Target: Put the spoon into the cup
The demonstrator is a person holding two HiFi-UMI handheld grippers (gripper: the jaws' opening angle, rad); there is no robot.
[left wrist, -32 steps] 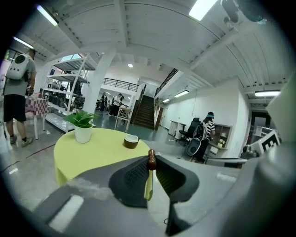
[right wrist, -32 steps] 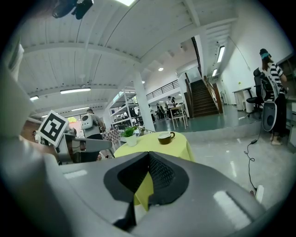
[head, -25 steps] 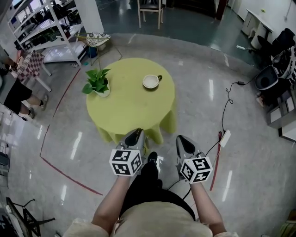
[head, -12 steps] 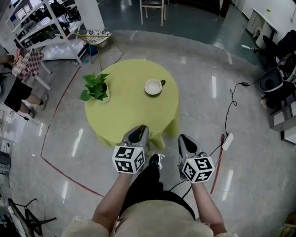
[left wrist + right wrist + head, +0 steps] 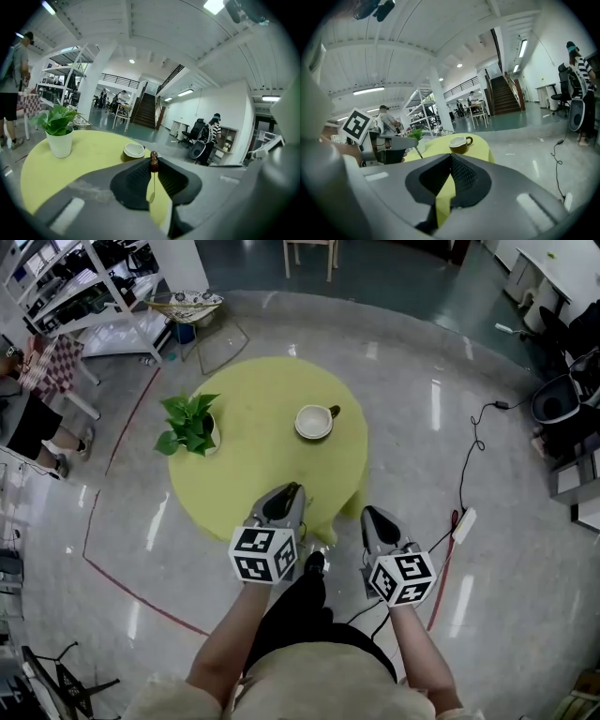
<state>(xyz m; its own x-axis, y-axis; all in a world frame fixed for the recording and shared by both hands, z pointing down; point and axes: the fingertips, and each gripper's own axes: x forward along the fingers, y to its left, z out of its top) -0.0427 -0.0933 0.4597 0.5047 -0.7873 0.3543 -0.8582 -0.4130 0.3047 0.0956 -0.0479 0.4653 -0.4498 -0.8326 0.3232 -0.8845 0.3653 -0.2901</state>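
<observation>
Now nearer the cup (image 5: pixel 313 421), a spoon (image 5: pixel 153 162) unseen overhead is pinched by the left gripper (image 5: pixel 284 491); the right gripper (image 5: pixel 371 515) is closed.

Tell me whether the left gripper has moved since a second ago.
Yes. The left gripper has moved forward, toward the cup: its tips now reach further over the near edge of the yellow table than before.

Cup (image 5: pixel 314 421) right of plant (image 5: pixel 188 424), on table (image 5: pixel 262 470)
</observation>
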